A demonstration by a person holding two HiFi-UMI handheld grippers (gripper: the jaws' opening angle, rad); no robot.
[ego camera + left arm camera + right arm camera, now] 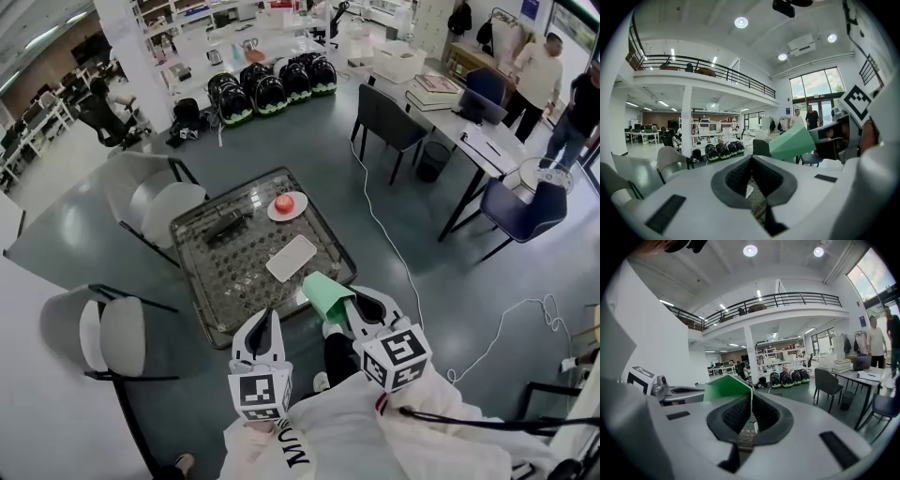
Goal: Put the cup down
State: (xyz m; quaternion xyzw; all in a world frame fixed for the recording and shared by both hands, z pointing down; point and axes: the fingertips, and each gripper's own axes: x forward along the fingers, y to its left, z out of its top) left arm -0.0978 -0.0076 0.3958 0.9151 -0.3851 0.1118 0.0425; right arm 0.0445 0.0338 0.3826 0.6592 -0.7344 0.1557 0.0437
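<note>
Cup [325, 296] (in right tongs [345, 310]) at table [211, 281] edge

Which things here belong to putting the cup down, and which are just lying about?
Job: green cup, its wall pinched by the right gripper; glass-topped table, the likely landing place.
Lying about: red fruit on its plate; white dish; dark object; left gripper, shut and empty.

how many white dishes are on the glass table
2. A round plate holding something red sits at the table's far side; an empty rectangular dish lies nearer, toward the middle. The green cup hides part of the near edge.
</note>
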